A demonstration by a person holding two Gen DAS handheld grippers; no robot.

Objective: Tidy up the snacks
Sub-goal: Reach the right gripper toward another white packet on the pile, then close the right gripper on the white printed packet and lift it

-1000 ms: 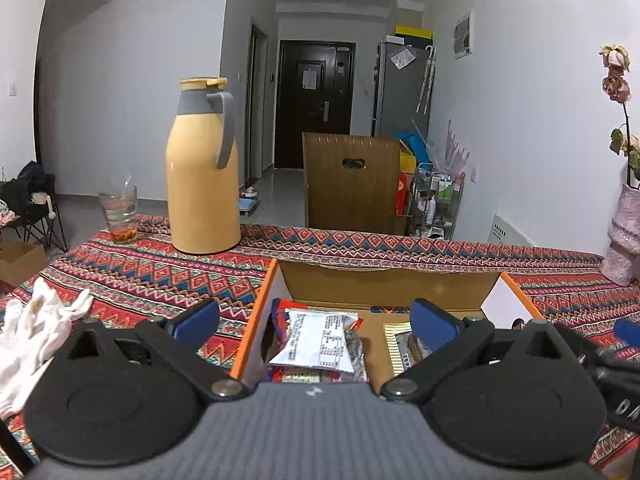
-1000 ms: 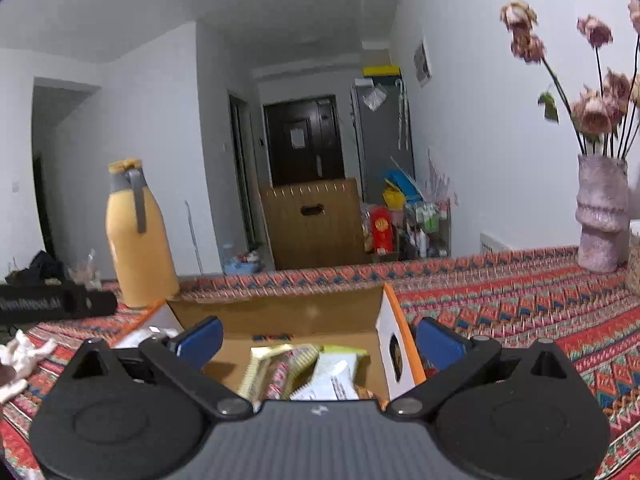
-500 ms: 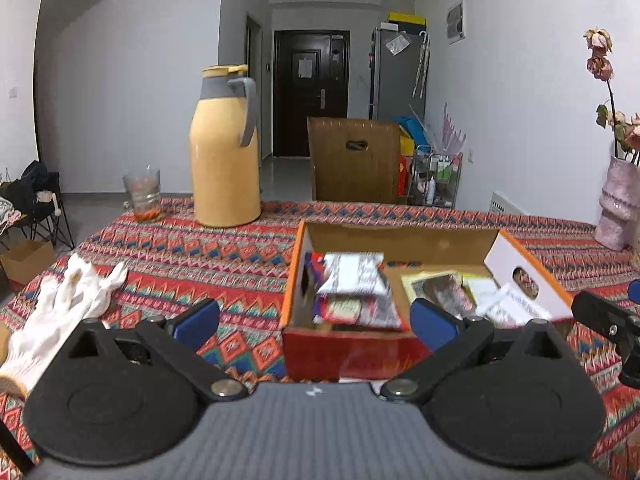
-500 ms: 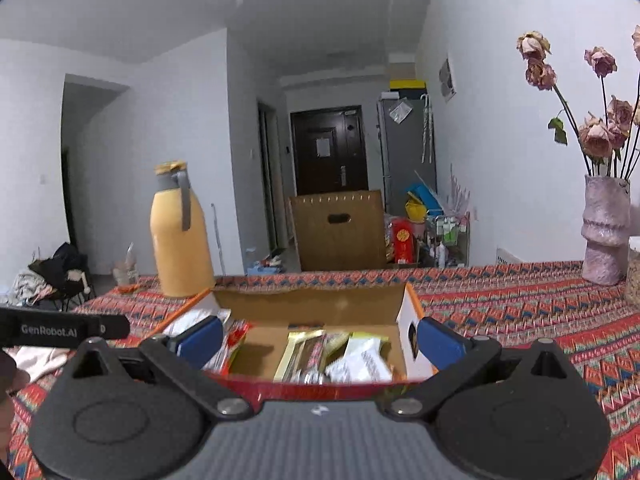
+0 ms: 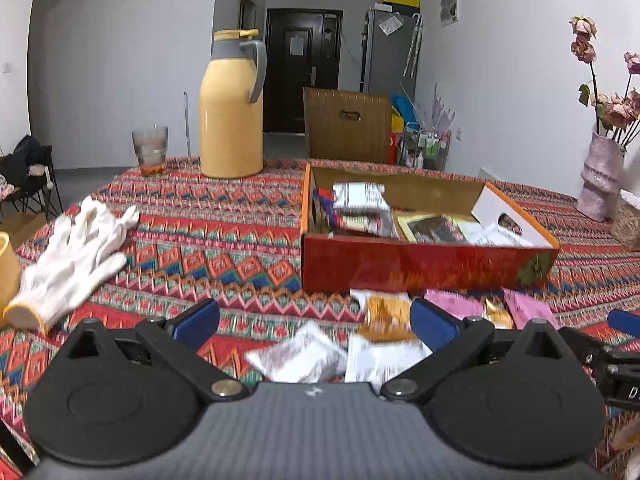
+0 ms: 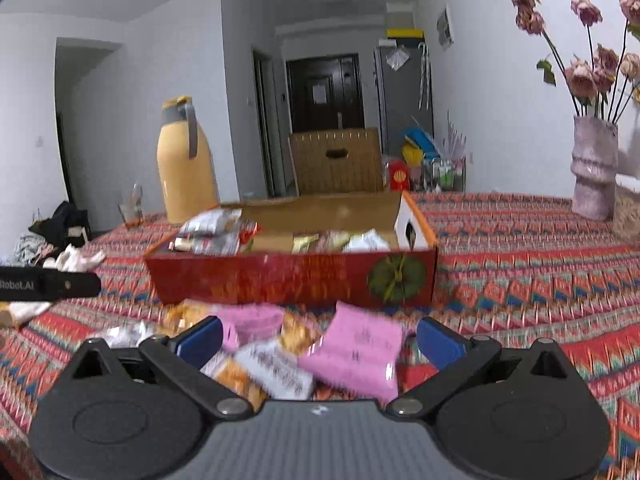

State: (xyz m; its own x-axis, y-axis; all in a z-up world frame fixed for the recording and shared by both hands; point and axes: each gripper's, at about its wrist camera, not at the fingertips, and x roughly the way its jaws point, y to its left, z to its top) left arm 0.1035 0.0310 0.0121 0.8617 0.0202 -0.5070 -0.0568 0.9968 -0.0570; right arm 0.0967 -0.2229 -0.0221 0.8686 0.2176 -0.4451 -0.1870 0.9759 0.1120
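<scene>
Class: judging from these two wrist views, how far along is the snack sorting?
Done: several packets already lie in the red box. In hand: nothing; left gripper and right gripper are open. Left: loose packets in front of the box, including a pink packet.

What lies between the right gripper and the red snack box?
In the right wrist view, loose snack packets lie on the tablecloth between the open right gripper and the red box: a pink packet, another pink one, and orange-and-white ones.
</scene>
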